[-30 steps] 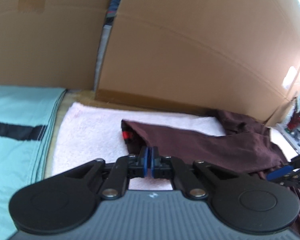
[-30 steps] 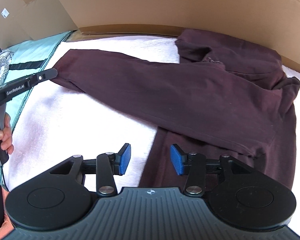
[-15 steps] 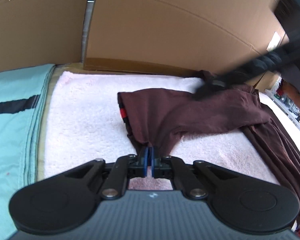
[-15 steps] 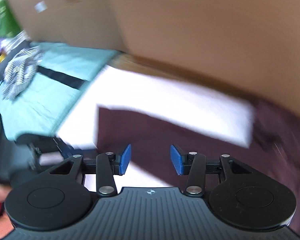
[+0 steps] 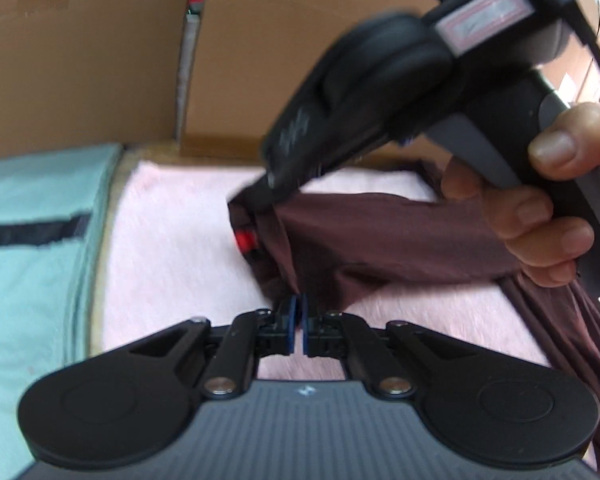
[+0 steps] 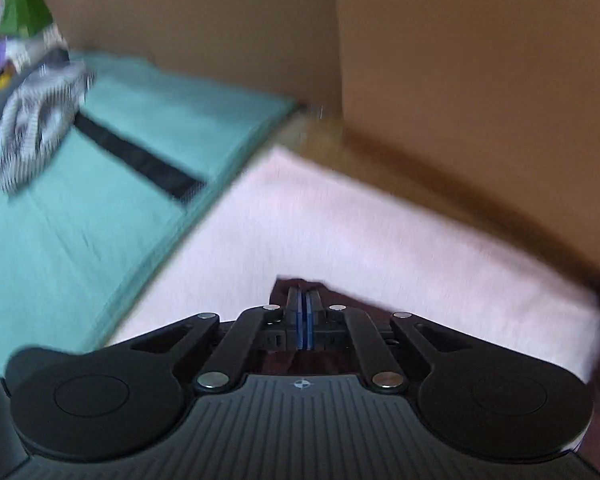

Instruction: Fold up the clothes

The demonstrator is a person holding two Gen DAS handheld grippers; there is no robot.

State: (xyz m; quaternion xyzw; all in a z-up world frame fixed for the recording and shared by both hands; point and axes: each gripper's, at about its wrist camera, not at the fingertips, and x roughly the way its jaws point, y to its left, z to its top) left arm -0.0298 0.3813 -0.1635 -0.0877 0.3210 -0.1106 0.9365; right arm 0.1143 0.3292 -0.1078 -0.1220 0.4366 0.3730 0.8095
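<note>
A maroon garment point(image 5: 380, 240) lies on a pink towel point(image 5: 172, 248), one sleeve stretched left with a red tag point(image 5: 244, 237) at its end. My left gripper point(image 5: 299, 308) is shut on the sleeve's near edge. In the left wrist view my right gripper point(image 5: 260, 200), held by a hand point(image 5: 540, 216), reaches down to the sleeve's far corner. In the right wrist view the right gripper point(image 6: 304, 300) has its jaws closing, blue pads together on the maroon fabric point(image 6: 278, 294). Most of the garment is hidden there.
Cardboard walls point(image 5: 80, 80) stand close behind the towel point(image 6: 380, 240). A teal cloth point(image 6: 80, 220) with a dark band lies to the left, with a striped black-and-white garment point(image 6: 36, 120) on its far end. More maroon fabric hangs off at the right point(image 5: 560, 320).
My right gripper swung left from the garment's body to the sleeve end and its jaws went from wide apart to closed. The left gripper stayed shut on the sleeve.
</note>
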